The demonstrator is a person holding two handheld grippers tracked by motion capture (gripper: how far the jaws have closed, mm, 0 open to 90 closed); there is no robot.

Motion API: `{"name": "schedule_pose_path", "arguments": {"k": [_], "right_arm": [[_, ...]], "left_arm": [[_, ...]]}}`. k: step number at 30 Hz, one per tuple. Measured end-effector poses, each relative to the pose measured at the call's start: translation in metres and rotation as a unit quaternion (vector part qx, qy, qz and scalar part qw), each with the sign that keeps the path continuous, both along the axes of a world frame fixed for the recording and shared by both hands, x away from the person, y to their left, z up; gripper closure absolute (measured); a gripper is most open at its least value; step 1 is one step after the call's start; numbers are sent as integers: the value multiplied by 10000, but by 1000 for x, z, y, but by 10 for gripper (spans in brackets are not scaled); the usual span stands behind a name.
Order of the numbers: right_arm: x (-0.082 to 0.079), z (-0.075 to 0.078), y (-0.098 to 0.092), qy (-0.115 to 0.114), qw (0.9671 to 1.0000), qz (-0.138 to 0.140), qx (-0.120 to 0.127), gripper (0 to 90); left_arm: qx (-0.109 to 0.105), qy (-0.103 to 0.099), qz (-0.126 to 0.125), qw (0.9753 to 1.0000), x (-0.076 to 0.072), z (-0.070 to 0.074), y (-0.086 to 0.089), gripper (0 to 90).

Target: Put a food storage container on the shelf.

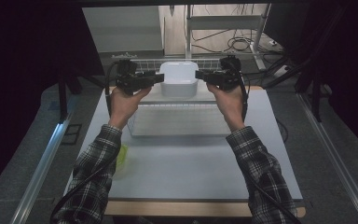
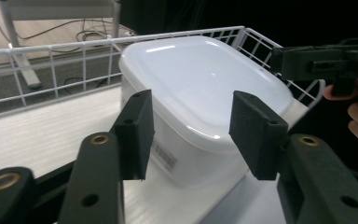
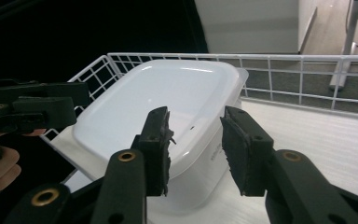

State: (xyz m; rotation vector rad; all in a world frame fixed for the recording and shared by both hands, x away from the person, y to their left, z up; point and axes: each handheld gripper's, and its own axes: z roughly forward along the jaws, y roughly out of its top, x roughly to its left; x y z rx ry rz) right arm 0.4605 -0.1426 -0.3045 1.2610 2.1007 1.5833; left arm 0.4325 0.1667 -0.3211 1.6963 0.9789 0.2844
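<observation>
A white plastic container [image 1: 179, 79] with a smooth lid stands in a white wire basket [image 1: 177, 62] at the back of the table. My left gripper [image 1: 161, 78] is at the container's left side and my right gripper [image 1: 197, 74] at its right side, both held up by a person's hands. In the left gripper view the container [image 2: 200, 79] lies just past the open gripper [image 2: 191, 135], with a barcode label on its wall. In the right gripper view the open gripper [image 3: 196, 149] faces a corner of the container [image 3: 168, 93]. Nothing is between either pair of jaws.
The basket's wire wall [image 2: 51, 56] and rim [image 3: 298, 60] ring a white ribbed floor with free room beside the container. A lower wire section [image 1: 177, 120] fronts the basket. A yellow-green object [image 1: 122, 157] lies on the pale table [image 1: 191, 163] by the left sleeve.
</observation>
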Motion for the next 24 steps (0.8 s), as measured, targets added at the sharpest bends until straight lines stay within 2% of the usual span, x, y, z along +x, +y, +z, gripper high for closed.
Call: {"name": "schedule_pose_path", "arguments": {"k": [5,11,14,17,18,19,24], "right_arm": [[-9,-3,-3,3,9999,163,-58,481],[-18,-9,-5,-77,9994,301,-167,370],[-23,-11,-7,-148,9991,357,-186,343],[-29,-13,-8,-232,9985,427,-261,319],[-31,-14,-8,-243,9984,445,-267,311],[-34,-15,-8,-270,9980,466,-325,303],[-43,-19,-9,-360,9969,530,-453,273]], "left_arm": [[112,-206,-132,9996,-15,-9,2,379],[265,-239,-234,9991,-28,-17,1,301],[311,-270,-321,9986,-36,-21,-1,270],[532,-295,-389,9974,-43,-26,-3,227],[532,-295,-389,9974,-43,-26,-3,215],[648,-326,-392,9966,-48,-28,-5,206],[760,-346,-471,9954,-58,-34,-8,172]]}}
